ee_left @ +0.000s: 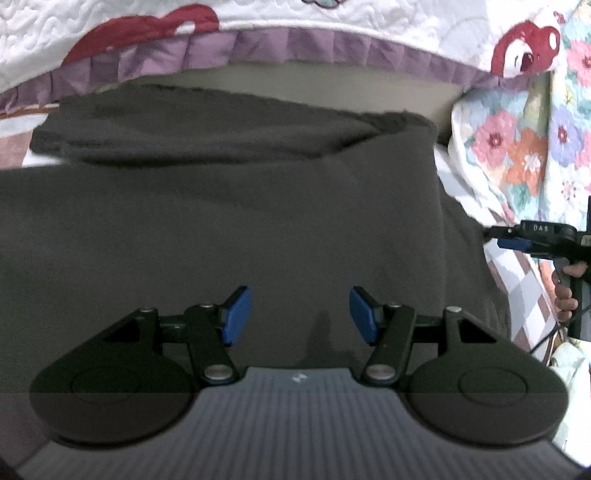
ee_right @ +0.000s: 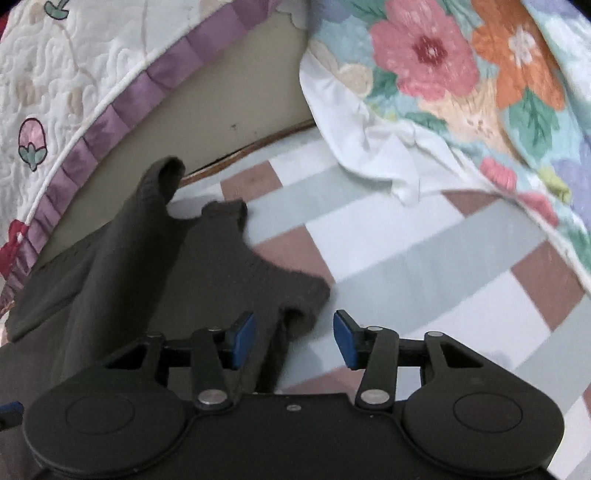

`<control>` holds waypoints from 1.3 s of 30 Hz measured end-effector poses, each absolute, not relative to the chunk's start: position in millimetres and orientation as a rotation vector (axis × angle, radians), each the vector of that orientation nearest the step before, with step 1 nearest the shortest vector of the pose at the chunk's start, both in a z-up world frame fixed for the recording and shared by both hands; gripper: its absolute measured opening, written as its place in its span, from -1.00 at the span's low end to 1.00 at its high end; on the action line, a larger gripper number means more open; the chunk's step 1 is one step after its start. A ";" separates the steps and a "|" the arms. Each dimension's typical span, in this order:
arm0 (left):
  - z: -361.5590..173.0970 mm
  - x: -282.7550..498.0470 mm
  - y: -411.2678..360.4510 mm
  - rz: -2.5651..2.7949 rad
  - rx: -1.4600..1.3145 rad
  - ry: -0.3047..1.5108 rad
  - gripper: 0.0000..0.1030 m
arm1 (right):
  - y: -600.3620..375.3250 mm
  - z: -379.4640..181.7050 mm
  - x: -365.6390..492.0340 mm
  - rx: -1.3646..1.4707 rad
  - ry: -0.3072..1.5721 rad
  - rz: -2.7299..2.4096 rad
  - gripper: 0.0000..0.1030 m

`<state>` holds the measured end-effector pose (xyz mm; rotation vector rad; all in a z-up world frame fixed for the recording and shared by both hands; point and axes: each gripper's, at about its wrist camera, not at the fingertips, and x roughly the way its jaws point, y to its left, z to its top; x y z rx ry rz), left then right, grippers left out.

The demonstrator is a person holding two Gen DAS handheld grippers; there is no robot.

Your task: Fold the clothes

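While both tools stand spread and empty, the dark grey garment (ee_left: pixel 236 206) lies across the bed, on a checked sheet (ee_right: pixel 424 258) of white, grey-green and brown squares. Its far edge is doubled over into a thick fold that runs below the quilt (ee_left: pixel 110 33) with the purple frill. A flowered blanket (ee_right: pixel 480 74) is bunched at the right.

In the left wrist view the left hand-held gripper (ee_left: pixel 301 317) hangs over the middle of the cloth, blue pads apart, nothing between them. In the right wrist view the right hand-held gripper (ee_right: pixel 293 339) sits at the garment's right edge, pads also apart; a ribbed cuff or corner of the cloth lies just ahead of the left pad and is not pinched. The same tool shows at the right edge of the left wrist view, with the person's fingers (ee_left: pixel 565 295) on its handle.

By my reading one fold is laid and neither tool has taken hold for the next. The loose scalloped edge at the right looks untidy. The next move probably calls for the right tool to pinch that edge and for the left to grip or pin the cloth, so the layer carries over without dragging the fold open.
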<state>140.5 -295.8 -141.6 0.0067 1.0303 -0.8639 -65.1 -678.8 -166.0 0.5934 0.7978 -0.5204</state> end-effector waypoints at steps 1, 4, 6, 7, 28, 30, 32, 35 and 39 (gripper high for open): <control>-142.2 136.5 -294.8 -0.853 0.018 1.039 0.13 | -679.2 -170.3 -61.4 0.605 0.791 -0.520 0.05; -141.2 121.9 -283.9 -0.800 0.087 1.031 0.13 | -675.9 -181.3 -65.7 0.630 0.756 -0.537 0.06; -141.7 114.8 -270.9 -0.775 0.108 1.035 0.13 | -675.9 -189.7 -64.9 0.651 0.749 -0.555 0.07; -143.9 114.8 -264.2 -0.764 0.098 1.055 0.13 | -676.7 -194.0 -62.5 0.663 0.743 -0.557 0.10; -158.0 94.3 -287.0 -0.888 0.148 1.107 0.15 | -685.2 -170.2 -110.8 0.487 0.746 -0.738 -0.53; -156.6 88.2 -289.1 -0.892 0.176 1.093 0.15 | -670.8 -165.2 -107.7 0.415 0.761 -0.713 -0.14; -153.6 87.5 -288.3 -0.902 0.170 1.100 0.16 | -662.8 -159.6 -116.4 0.411 0.747 -0.702 0.09; -148.9 87.7 -284.4 -0.930 0.120 1.115 0.16 | -659.9 -157.4 -141.2 0.497 0.726 -0.717 0.09; -144.6 76.7 -286.4 -1.001 0.087 1.147 0.16 | -657.8 -167.6 -166.6 0.595 0.772 -0.608 0.04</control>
